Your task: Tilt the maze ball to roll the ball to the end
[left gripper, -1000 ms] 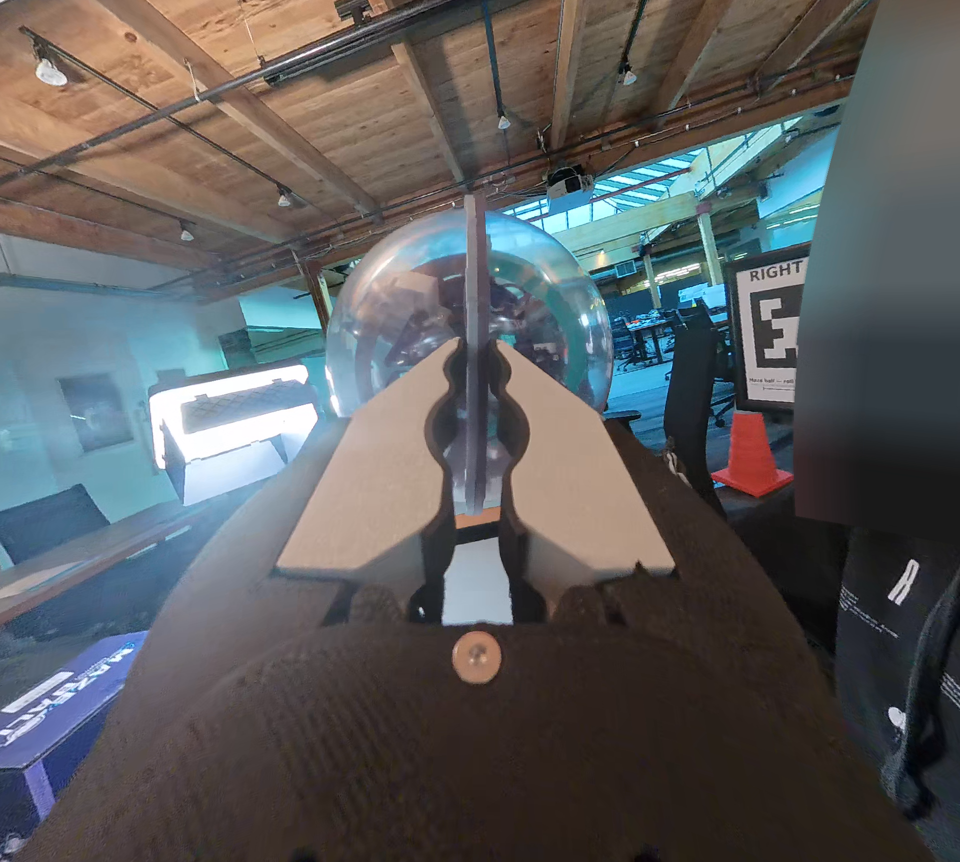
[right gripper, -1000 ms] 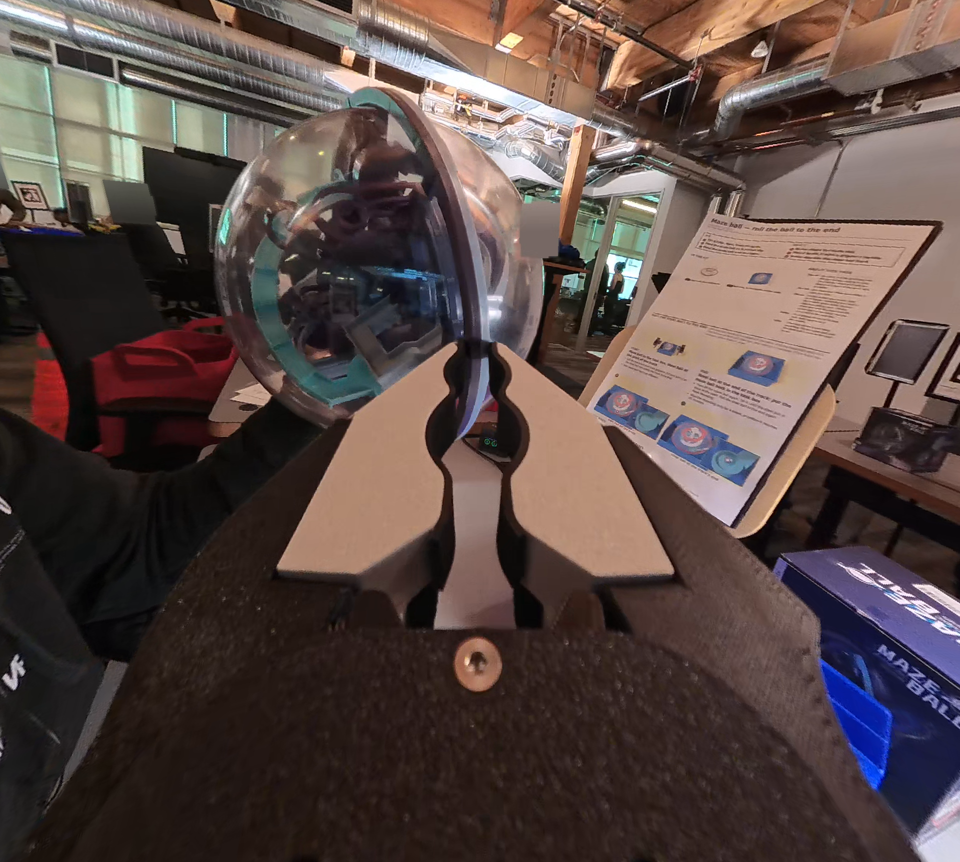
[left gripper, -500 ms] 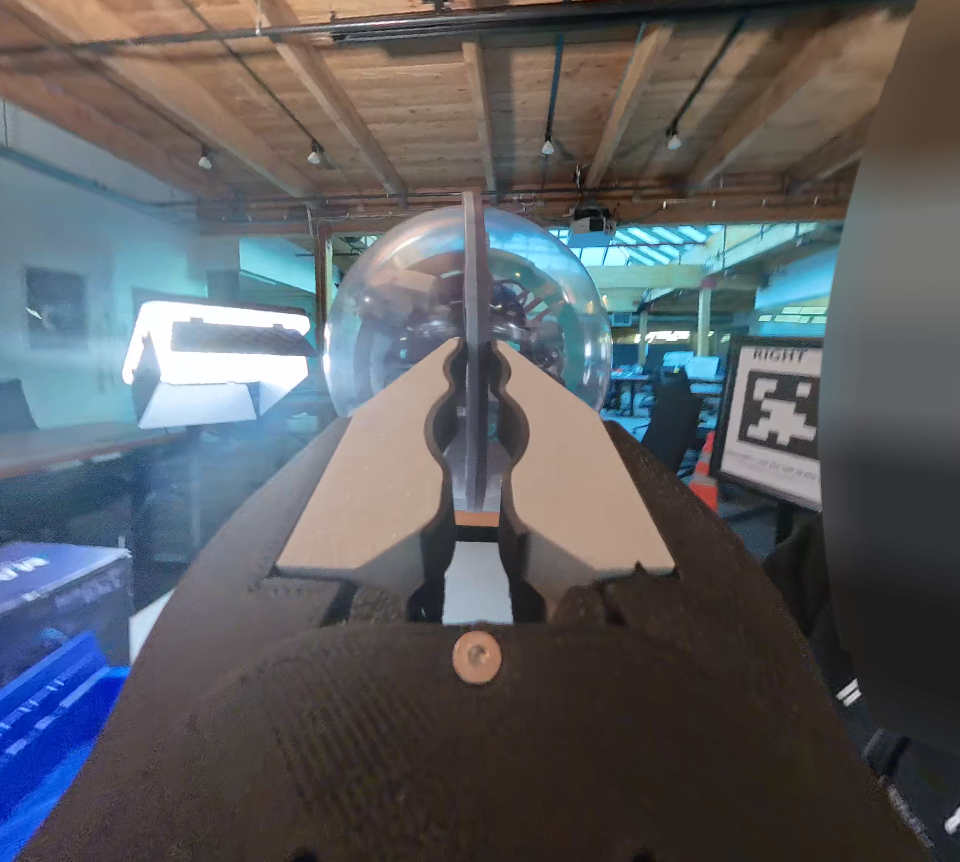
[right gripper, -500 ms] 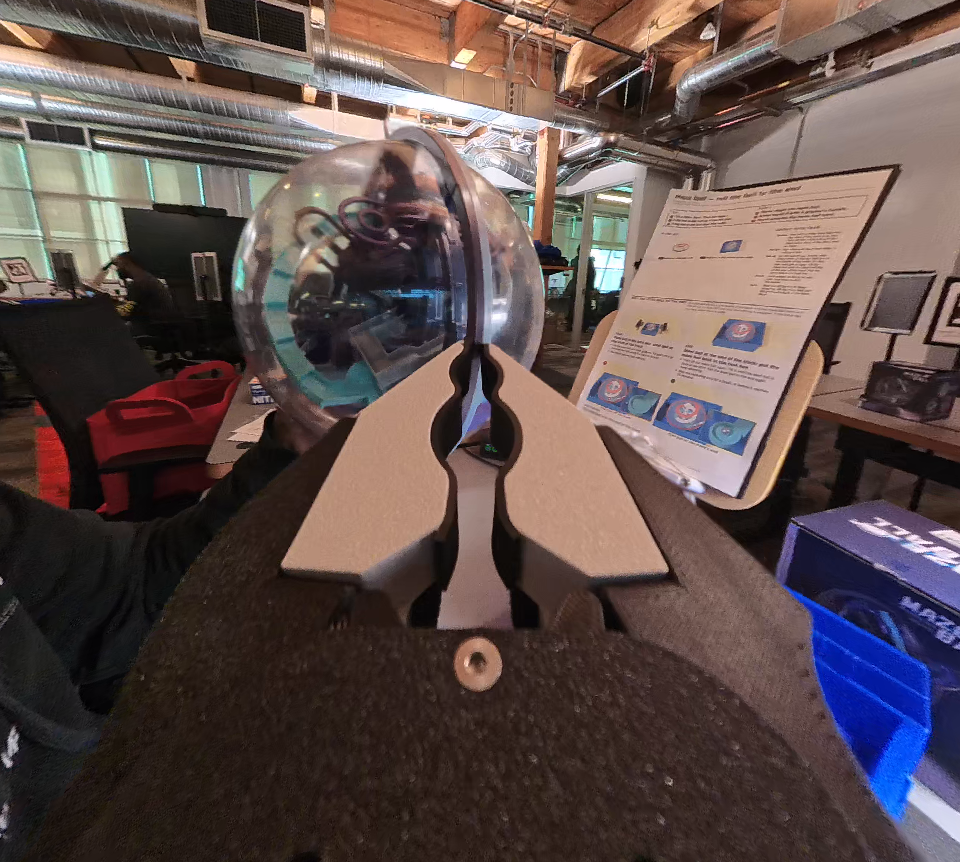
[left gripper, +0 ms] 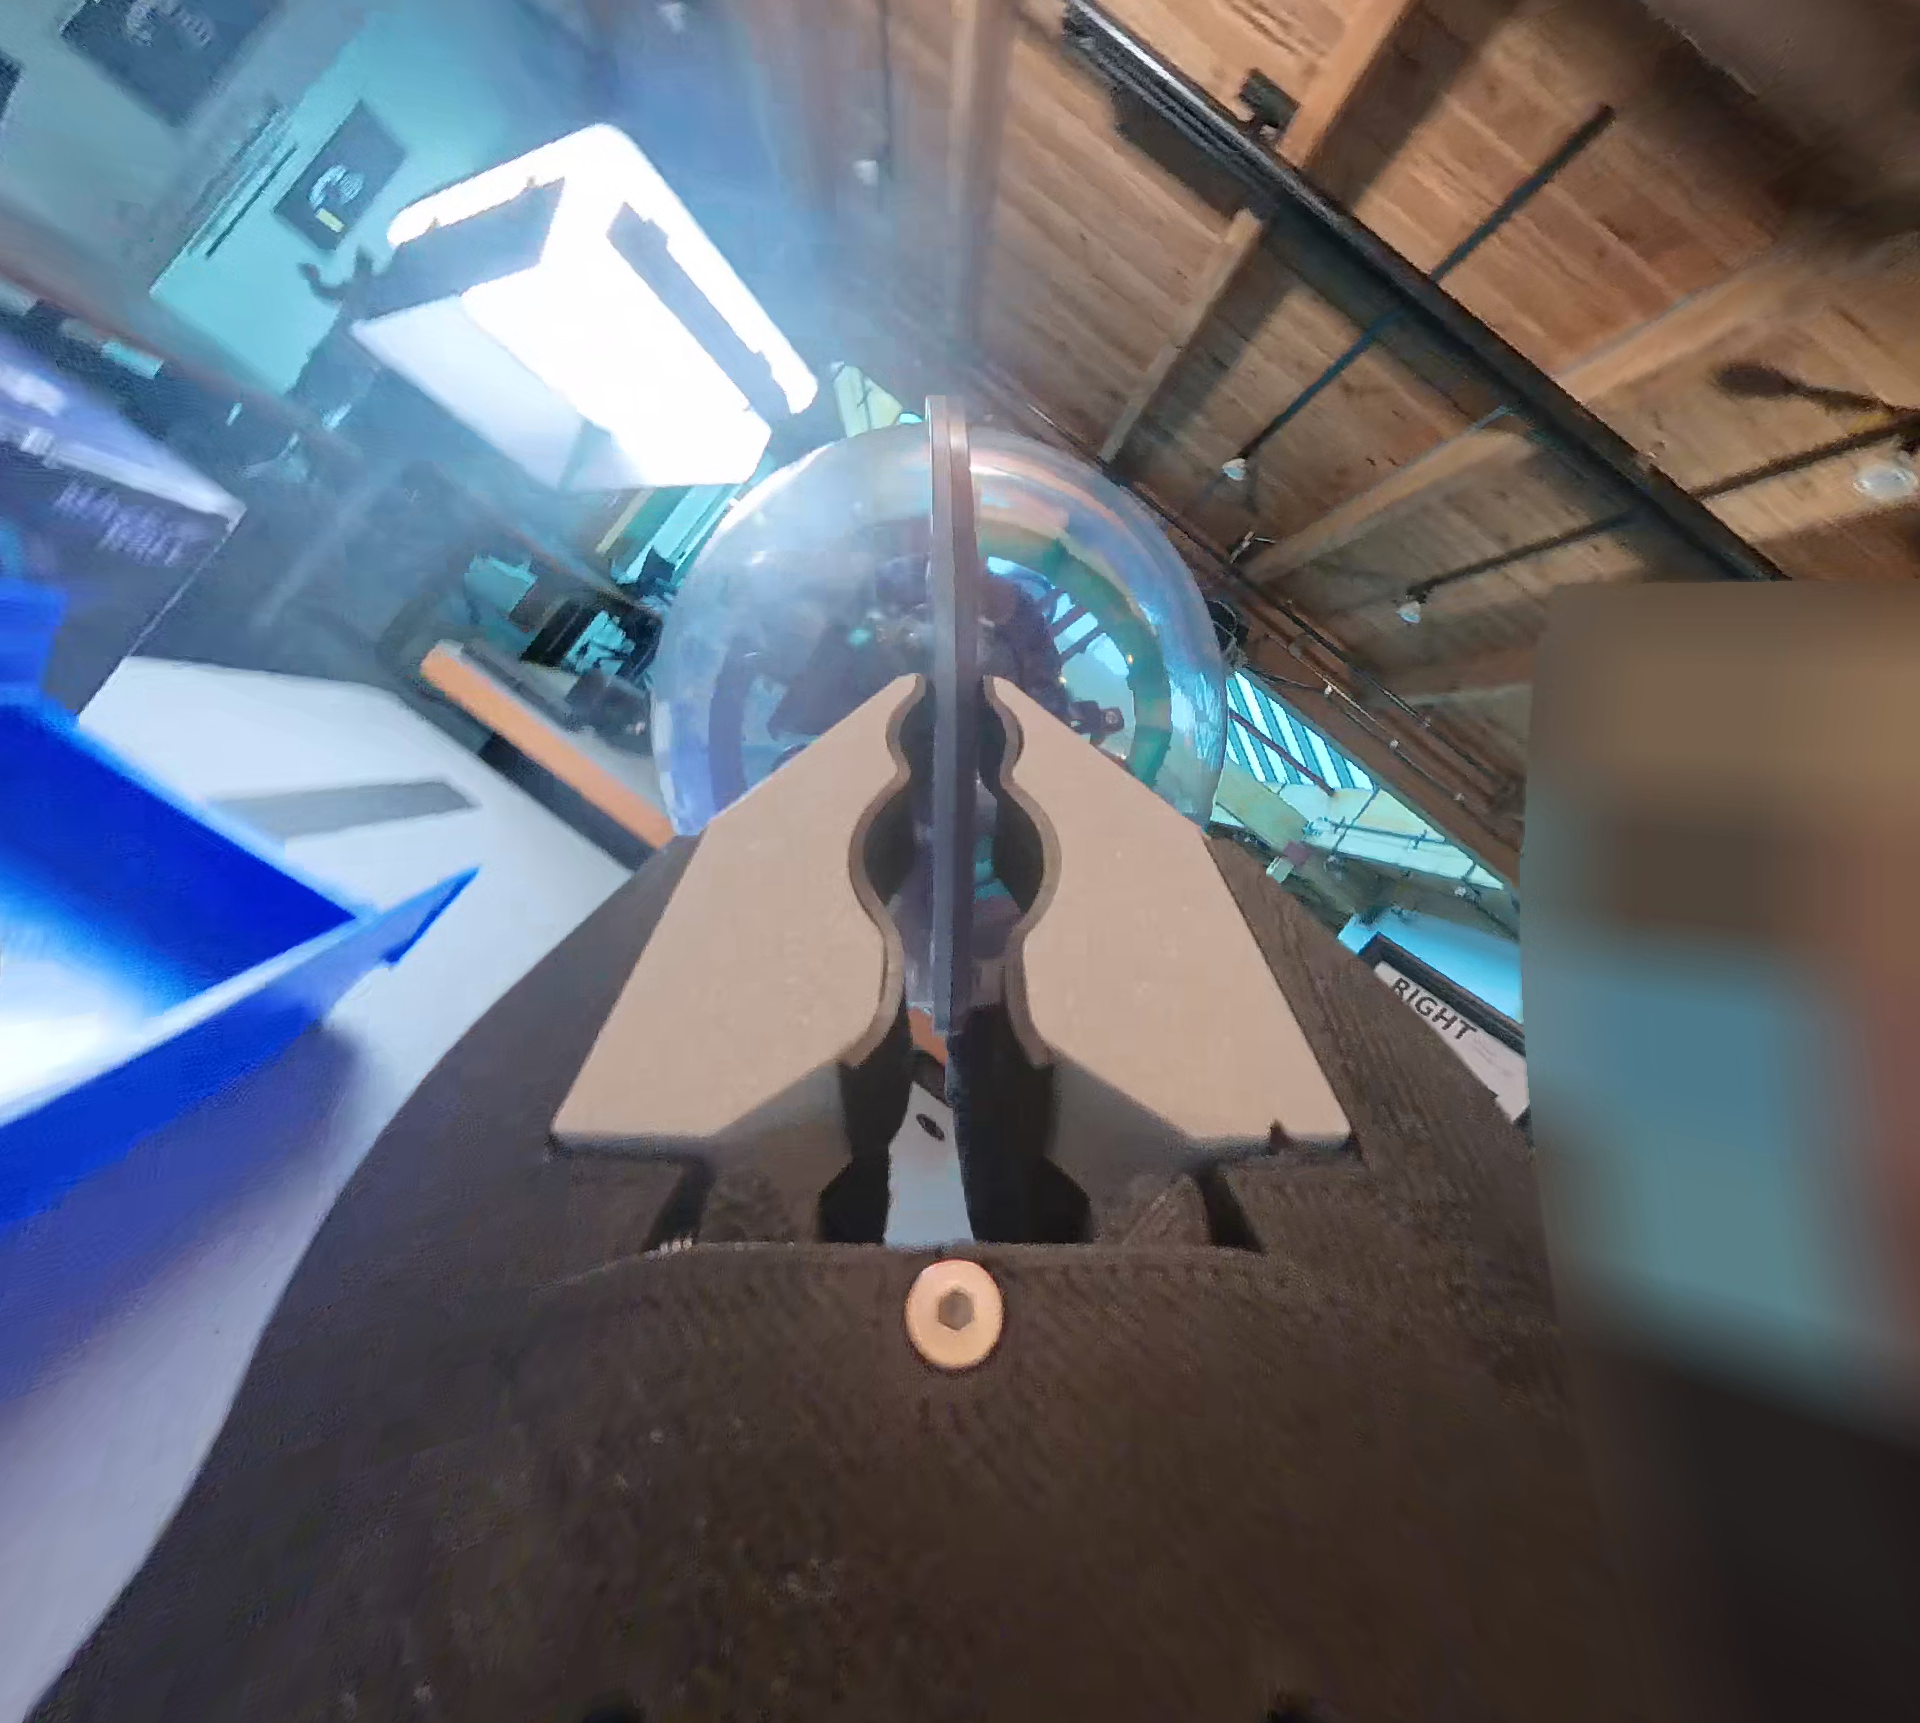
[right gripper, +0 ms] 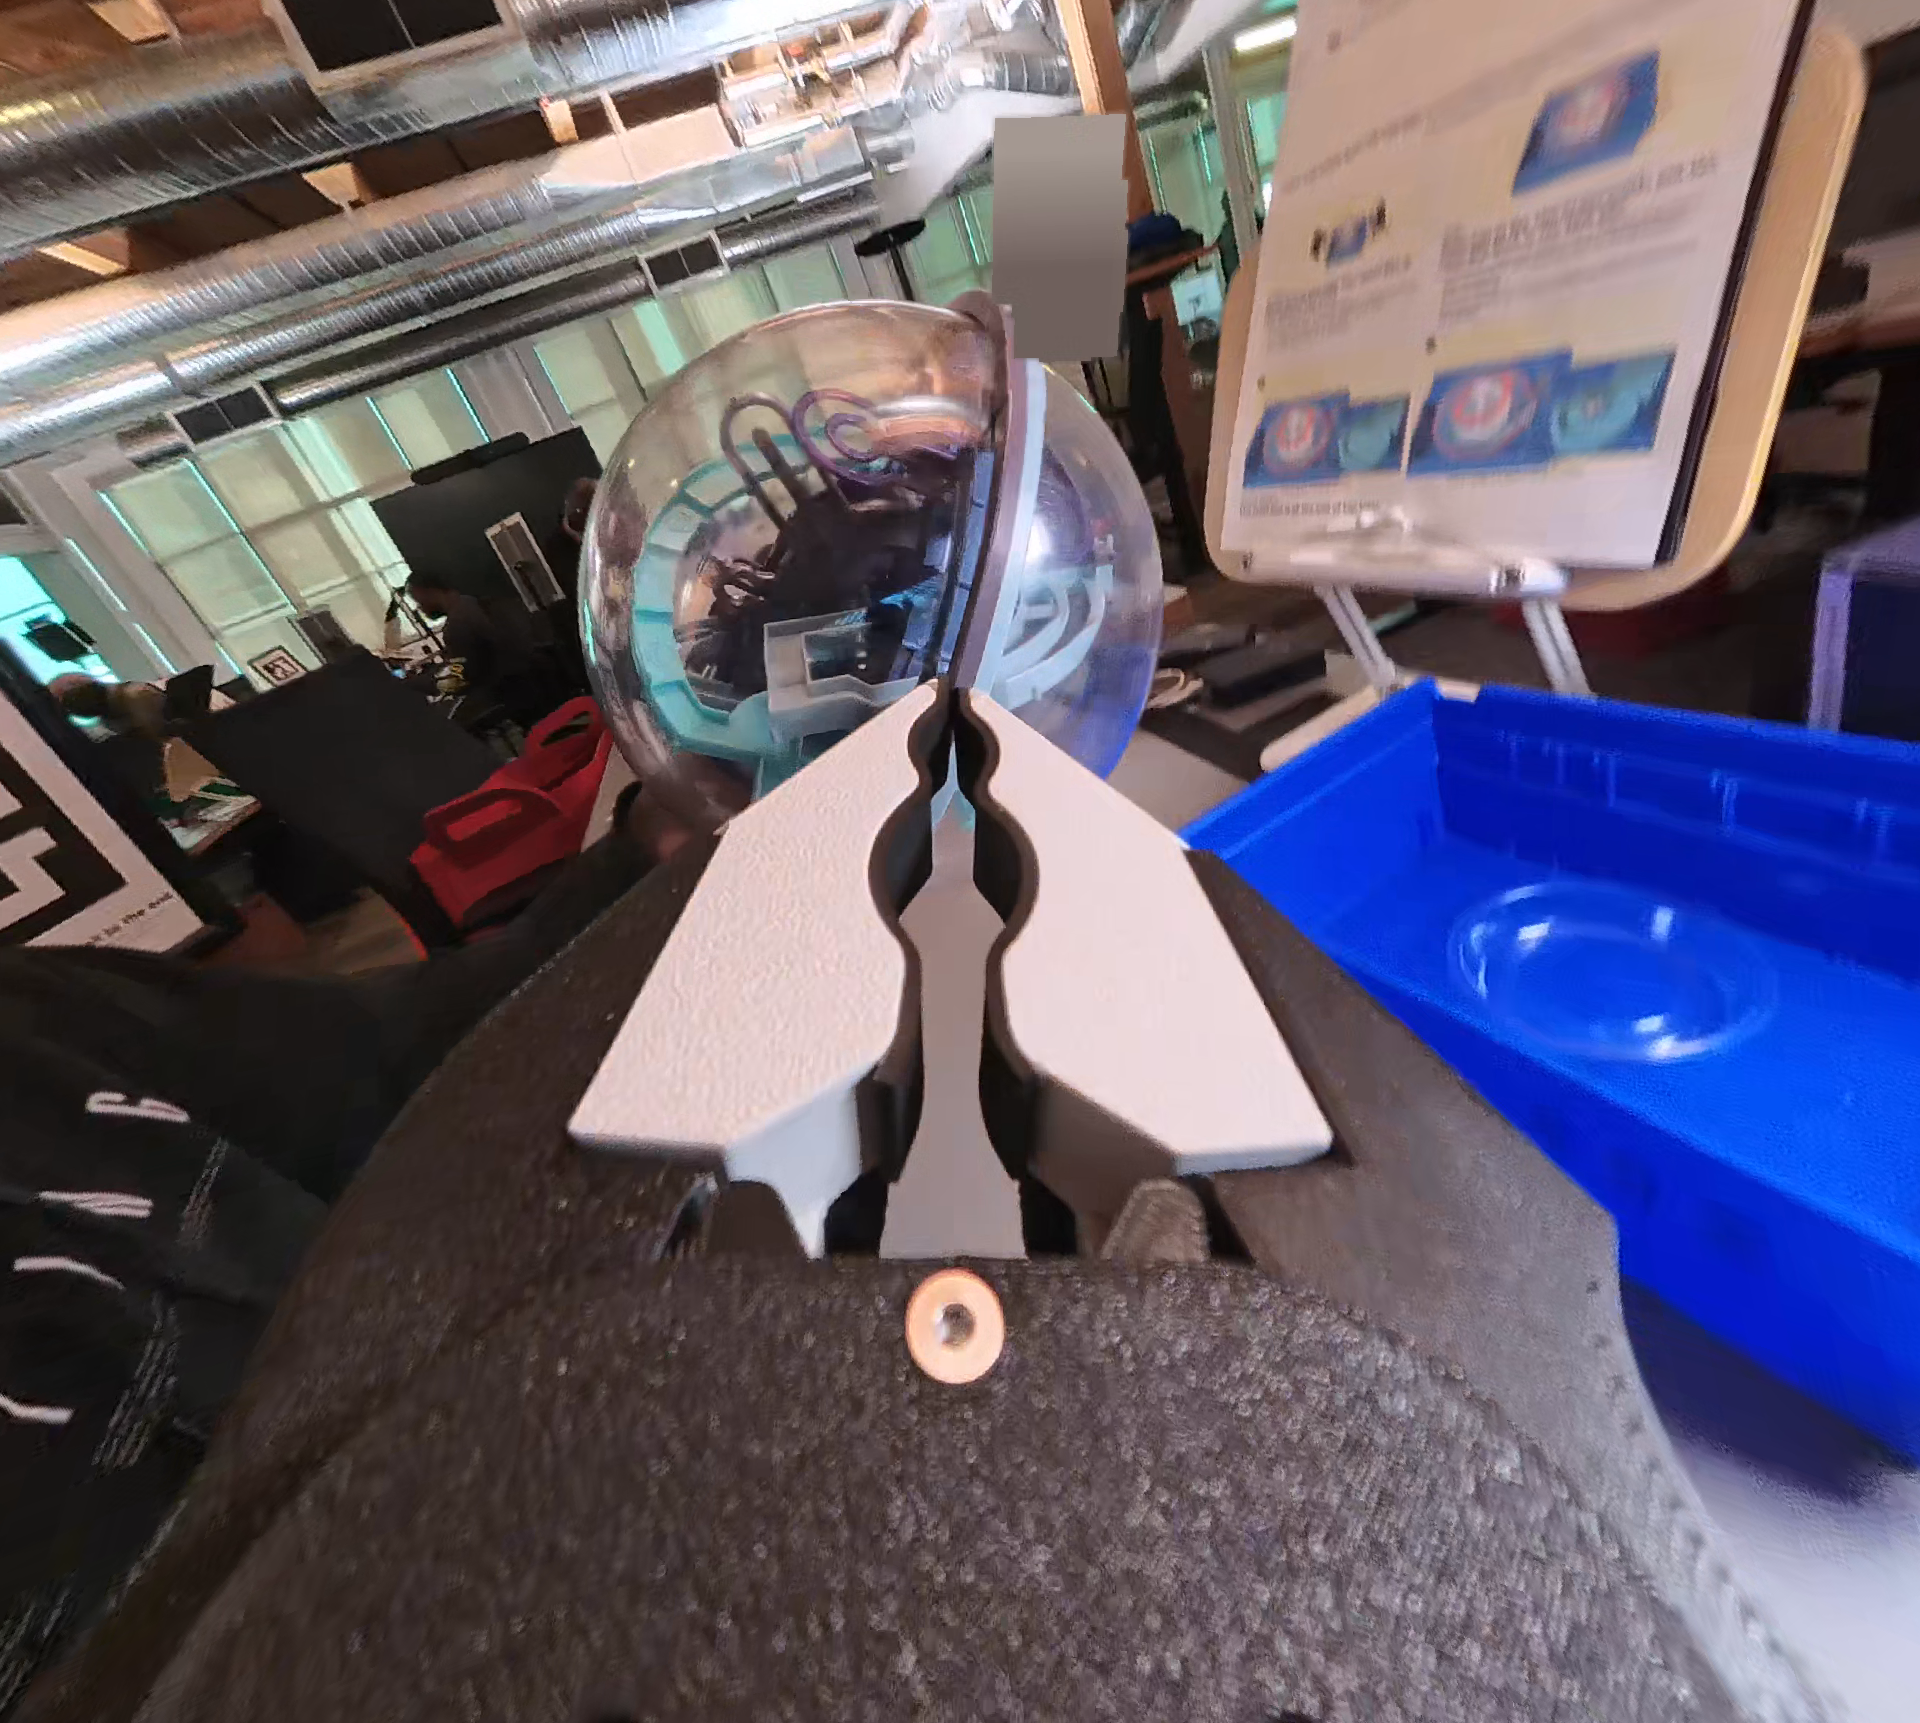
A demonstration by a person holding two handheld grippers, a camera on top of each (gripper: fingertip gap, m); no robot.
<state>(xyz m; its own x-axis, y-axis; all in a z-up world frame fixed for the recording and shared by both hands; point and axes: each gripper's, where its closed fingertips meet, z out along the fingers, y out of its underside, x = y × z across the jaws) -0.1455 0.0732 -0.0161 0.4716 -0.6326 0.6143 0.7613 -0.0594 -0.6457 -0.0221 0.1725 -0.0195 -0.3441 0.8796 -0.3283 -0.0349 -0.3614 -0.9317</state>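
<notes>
The clear plastic maze ball [left gripper: 831, 634], a sphere with teal and purple tracks inside and a dark flat rim around its middle, is held up in the air between both tools. The left gripper [left gripper: 951, 707] is clamped tight on that rim, as is the right gripper [right gripper: 954, 699] on the opposite side. A blue plastic bin [right gripper: 1621, 852] sits below and right of the ball, a printed instruction board [right gripper: 1507, 198] above it.

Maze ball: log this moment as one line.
maze ball: held aloft | left tool: shut on rim | right tool: shut on rim | blue bin: beside
</notes>
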